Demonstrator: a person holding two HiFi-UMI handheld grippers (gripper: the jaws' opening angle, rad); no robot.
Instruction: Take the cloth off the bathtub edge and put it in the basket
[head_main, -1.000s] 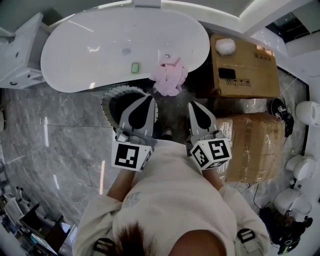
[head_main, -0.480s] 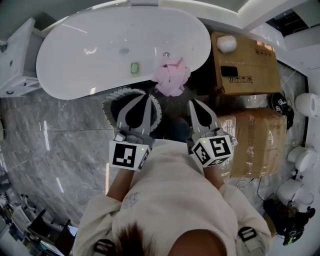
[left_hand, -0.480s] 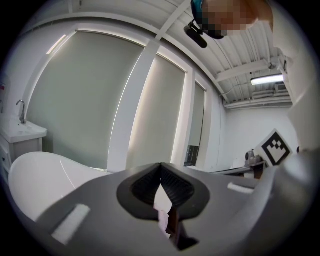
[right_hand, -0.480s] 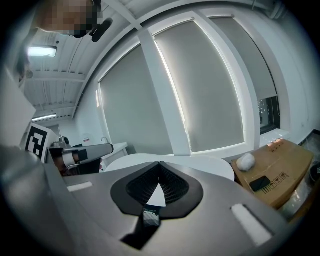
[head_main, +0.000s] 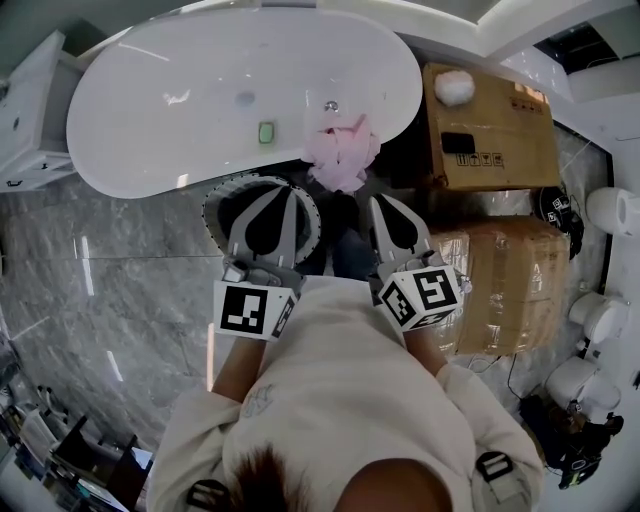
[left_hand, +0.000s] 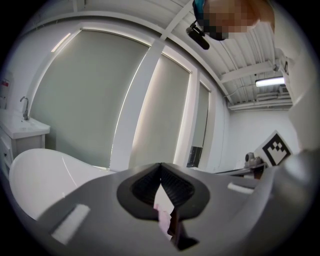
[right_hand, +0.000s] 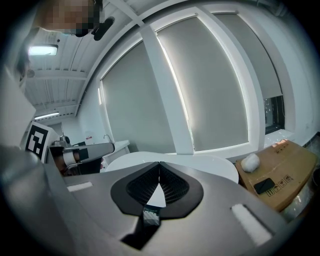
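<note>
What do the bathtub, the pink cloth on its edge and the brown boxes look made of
Bathtub: glossy white, likely acrylic or ceramic; it shows bright reflections.
Cloth: soft pink fabric, crumpled in folds.
Boxes: matte brown cardboard, probably, with printed marks.

cloth (head_main: 342, 160): pink, crumpled, draped over the near rim, part hanging outside | bathtub (head_main: 150, 120): white oval; I log the cloth at its 5 o'clock | basket (head_main: 212, 205): round, pale scalloped rim, dark inside, upright on the floor, 8 o'clock from cloth, near, apart
</note>
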